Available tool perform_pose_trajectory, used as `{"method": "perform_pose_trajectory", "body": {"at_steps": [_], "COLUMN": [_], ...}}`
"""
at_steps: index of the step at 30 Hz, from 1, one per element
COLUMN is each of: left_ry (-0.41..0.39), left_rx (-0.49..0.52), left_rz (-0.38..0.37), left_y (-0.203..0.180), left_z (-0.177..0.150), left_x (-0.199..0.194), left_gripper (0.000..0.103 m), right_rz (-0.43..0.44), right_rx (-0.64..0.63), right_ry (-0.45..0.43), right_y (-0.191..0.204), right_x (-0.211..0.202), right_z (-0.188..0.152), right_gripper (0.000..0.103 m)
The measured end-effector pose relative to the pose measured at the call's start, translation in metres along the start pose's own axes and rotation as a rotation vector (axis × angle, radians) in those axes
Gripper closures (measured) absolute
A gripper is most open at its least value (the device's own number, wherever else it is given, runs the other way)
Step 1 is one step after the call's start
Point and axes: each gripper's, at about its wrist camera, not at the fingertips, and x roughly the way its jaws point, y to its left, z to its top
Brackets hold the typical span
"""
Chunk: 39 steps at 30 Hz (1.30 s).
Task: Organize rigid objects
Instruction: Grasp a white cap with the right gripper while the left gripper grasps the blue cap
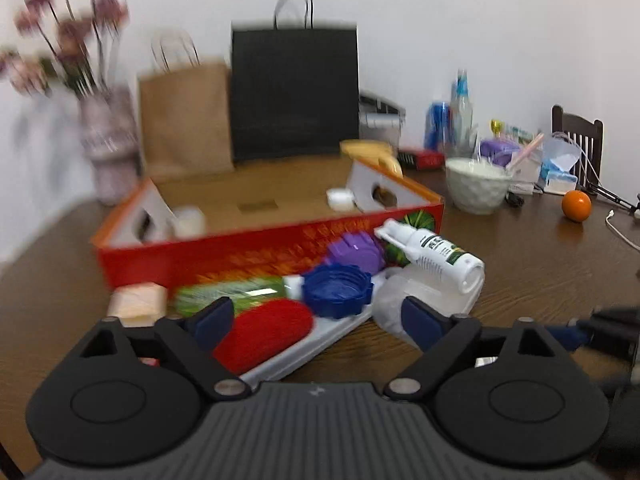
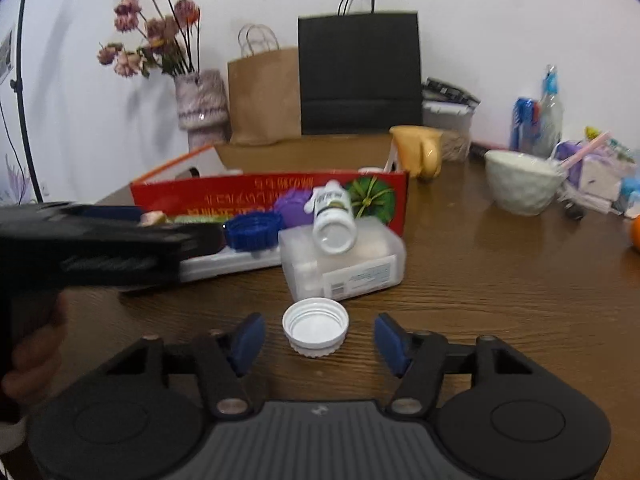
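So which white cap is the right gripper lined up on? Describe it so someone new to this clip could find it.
Start at the long red box on the wooden table; in front of it lies a clear plastic case. The white screw cap lies alone on bare wood in front of that case, open side up, between the open fingers of the right gripper. Unlike the blue cap, it is white and off the tray.

A dark wood-grain tabletop [image 2: 480, 280] carries a red cardboard box [image 2: 264, 196], a white tray [image 2: 224, 266] and a clear plastic case [image 2: 360, 276] just before it. A white cap [image 2: 315, 326] lies open side up nearer. Further right stand a pale bowl [image 2: 520, 186] and an orange [image 1: 576, 206].
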Motion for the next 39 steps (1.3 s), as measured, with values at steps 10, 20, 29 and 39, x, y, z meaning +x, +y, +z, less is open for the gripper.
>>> {"method": "perform_pose_trajectory", "body": {"at_steps": [10, 20, 29, 39], "left_ry": [0.062, -0.029, -0.022, 0.071], "left_rx": [-0.041, -0.064, -0.023, 0.062], "left_rz": [0.009, 0.018, -0.006, -0.003], "left_y": [-0.004, -0.002, -0.018, -0.054], "left_z": [0.02, 0.024, -0.02, -0.042], "left_x": [0.048, -0.021, -0.076, -0.027], "left_gripper": [0.05, 0.096, 0.046, 0.029], "right_rz": [-0.008, -0.022, -0.08, -0.068], "right_rx": [-0.002, -0.043, -0.014, 0.021], "right_ry": [0.019, -0.102, -0.153, -0.142], "right_y": [-0.005, 0.008, 0.011, -0.011], "right_x": [0.012, -0.042, -0.1, -0.1], "right_z": [0.009, 0.007, -0.026, -0.036], "right_gripper": [0.064, 0.064, 0.064, 0.064]}}
